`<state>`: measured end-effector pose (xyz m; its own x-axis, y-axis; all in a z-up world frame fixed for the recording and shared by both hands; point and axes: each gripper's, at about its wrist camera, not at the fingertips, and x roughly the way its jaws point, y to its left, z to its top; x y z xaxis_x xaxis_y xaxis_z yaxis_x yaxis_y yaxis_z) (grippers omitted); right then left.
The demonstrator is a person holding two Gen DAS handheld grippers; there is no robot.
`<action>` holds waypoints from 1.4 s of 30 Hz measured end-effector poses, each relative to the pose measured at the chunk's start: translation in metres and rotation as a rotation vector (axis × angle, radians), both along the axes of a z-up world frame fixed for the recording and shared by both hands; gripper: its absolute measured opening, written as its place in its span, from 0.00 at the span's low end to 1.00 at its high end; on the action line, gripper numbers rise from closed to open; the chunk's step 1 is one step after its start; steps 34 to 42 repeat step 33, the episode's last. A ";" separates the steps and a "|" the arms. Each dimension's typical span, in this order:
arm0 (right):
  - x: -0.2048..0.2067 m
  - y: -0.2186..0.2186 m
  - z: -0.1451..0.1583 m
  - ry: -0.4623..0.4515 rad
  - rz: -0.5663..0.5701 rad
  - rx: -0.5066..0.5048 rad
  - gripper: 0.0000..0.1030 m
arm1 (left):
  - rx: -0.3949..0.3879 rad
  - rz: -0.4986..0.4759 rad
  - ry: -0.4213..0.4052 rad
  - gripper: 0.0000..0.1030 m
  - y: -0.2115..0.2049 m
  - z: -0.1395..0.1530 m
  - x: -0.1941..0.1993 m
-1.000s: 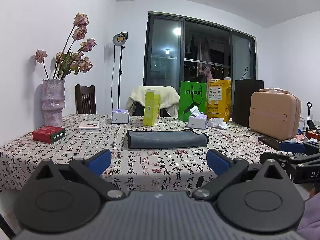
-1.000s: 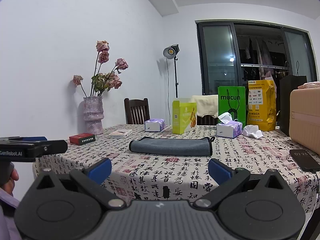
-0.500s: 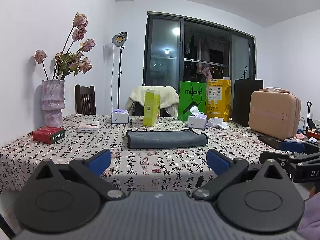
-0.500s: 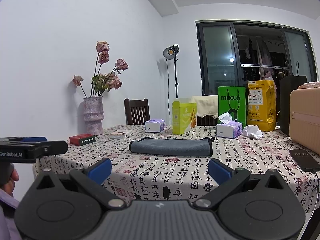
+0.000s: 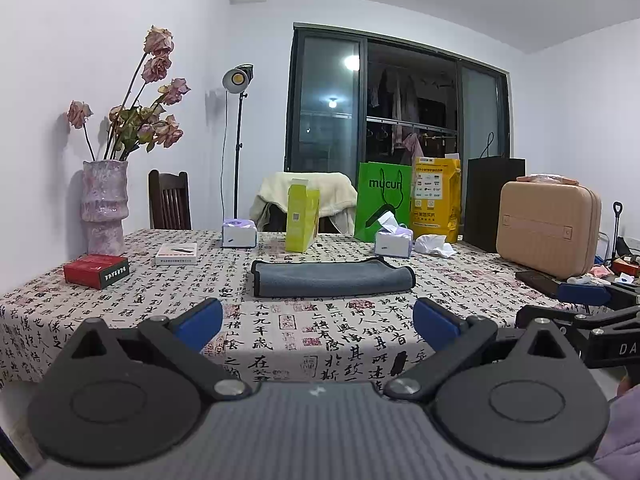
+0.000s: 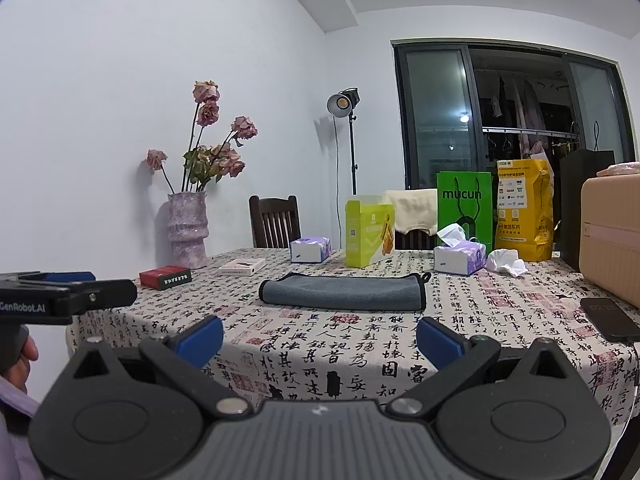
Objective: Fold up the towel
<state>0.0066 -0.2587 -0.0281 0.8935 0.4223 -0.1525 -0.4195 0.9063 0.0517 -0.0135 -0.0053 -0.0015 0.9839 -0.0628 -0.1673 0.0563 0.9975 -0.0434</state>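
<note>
I am looking through both wrist cameras from just off the near edge of the table [image 5: 120, 300], level and facing the far window [image 5: 396, 120]. The left wrist view is sitting further left, catching the right gripper [image 5: 580, 304] at its right edge. The right wrist view is sitting further right, catching the left gripper [image 6: 60, 292] at its left edge. Both are sharing the towel [image 5: 332, 278] mid-table and the far clutter, well apart from either lens.

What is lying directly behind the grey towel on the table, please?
Behind the towel stand a yellow-green box and two tissue boxes, with a green bag further back. The tablecloth hides the tabletop.
</note>
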 end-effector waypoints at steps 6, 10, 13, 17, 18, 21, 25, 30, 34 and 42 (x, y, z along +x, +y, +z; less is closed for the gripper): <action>0.001 0.001 0.000 0.005 -0.001 -0.002 1.00 | -0.002 -0.006 0.003 1.00 0.000 0.000 0.000; 0.000 0.001 -0.001 0.004 -0.001 -0.004 1.00 | 0.001 -0.006 0.002 1.00 0.000 0.000 0.000; -0.001 0.001 0.000 0.001 -0.001 -0.004 1.00 | 0.002 -0.008 0.002 1.00 0.000 0.000 0.000; -0.001 0.000 -0.001 0.003 -0.001 -0.003 1.00 | 0.006 -0.011 0.004 1.00 0.001 0.001 0.000; -0.001 0.001 0.000 0.002 -0.001 -0.004 1.00 | 0.006 -0.010 0.005 1.00 0.002 0.001 0.000; -0.001 0.001 0.000 0.002 0.000 -0.003 1.00 | 0.010 -0.007 0.003 1.00 0.000 0.001 0.000; -0.001 0.001 0.000 0.003 0.000 -0.003 1.00 | 0.015 -0.010 -0.002 1.00 0.000 0.000 0.000; 0.000 0.001 -0.001 0.008 -0.001 -0.001 1.00 | 0.013 -0.016 0.005 1.00 0.000 -0.002 0.000; 0.000 0.001 -0.001 0.007 -0.001 -0.002 1.00 | 0.019 -0.019 0.002 1.00 0.000 -0.002 0.001; 0.000 0.001 -0.001 0.007 -0.001 -0.002 1.00 | 0.019 -0.019 0.002 1.00 0.000 -0.002 0.001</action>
